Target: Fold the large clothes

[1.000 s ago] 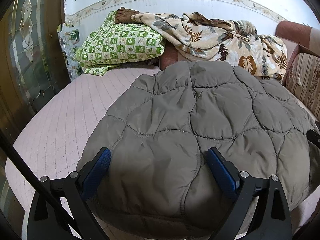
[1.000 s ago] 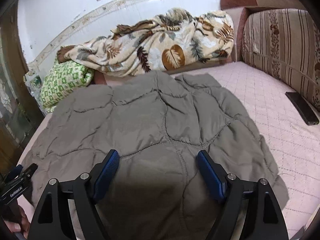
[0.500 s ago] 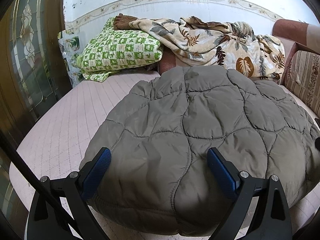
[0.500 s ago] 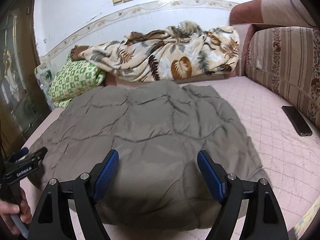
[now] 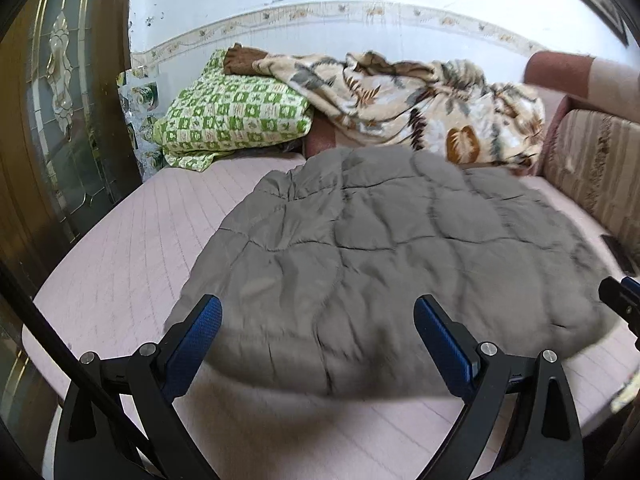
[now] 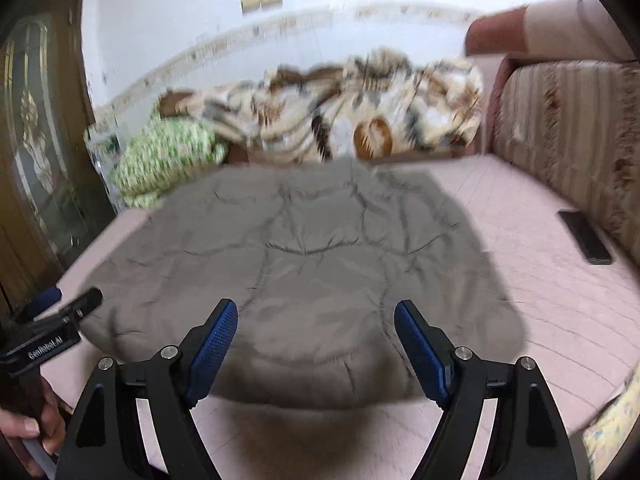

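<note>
Left tongs point(image 5: 318, 322) wide, holding nothing; grey quilted jacket point(image 5: 384, 256) lies flat on the pink bed point(image 5: 132, 248) at 12 o'clock, near hem between the pads but untouched. Right tongs point(image 6: 316, 326) wide, empty, jacket again at 12. Count: one jacket, one green checked pillow point(image 5: 236, 116) at 11, one leaf-print blanket point(image 5: 404, 96) at 12–1, one dark phone point(image 6: 586, 236) at 2.

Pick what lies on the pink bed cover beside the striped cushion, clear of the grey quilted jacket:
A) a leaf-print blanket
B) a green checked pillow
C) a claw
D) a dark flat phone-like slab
D: the dark flat slab lies alone on the bed cover by the striped cushion, apart from the jacket.
</note>
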Motion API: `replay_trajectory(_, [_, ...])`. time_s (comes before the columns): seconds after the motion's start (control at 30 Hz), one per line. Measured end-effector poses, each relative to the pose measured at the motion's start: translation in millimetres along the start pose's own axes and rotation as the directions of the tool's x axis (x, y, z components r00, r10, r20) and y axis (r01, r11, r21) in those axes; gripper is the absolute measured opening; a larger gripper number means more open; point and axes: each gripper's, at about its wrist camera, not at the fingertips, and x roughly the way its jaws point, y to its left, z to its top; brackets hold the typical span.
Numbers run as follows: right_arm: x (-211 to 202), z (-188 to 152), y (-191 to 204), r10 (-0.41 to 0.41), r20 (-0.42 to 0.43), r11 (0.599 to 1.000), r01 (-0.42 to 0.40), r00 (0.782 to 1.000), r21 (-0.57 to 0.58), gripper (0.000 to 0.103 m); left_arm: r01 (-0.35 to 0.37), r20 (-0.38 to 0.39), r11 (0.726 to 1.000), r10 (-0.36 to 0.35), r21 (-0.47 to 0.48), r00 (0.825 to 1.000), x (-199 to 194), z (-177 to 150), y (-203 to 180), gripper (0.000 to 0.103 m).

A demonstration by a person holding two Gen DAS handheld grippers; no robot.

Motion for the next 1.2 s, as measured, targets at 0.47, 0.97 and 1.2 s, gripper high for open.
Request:
replay_trajectory(0.47, [-148,-9,27,0.088,0.124,0.996,-0.087,0.988,-0.011,0.095,0.022,0.060,0.998,-0.026,0.058,0.998,-141,-15,-16,0.099])
replay_trajectory(0.97, [-164,7,60,0.093,0.094,0.992,-0.085,0.991,-0.089,0.102,-0.049,0.072,0.989,0.040,0.138,0.997,-179,1,-20,0.099])
replay_trajectory(1.2, [-170,15,78,0.111,0.097,0.982,-0.094,0.989,-0.164,0.102,-0.035,0.084,0.990,0.024,0.135,0.996,-181,11,-16,0.099])
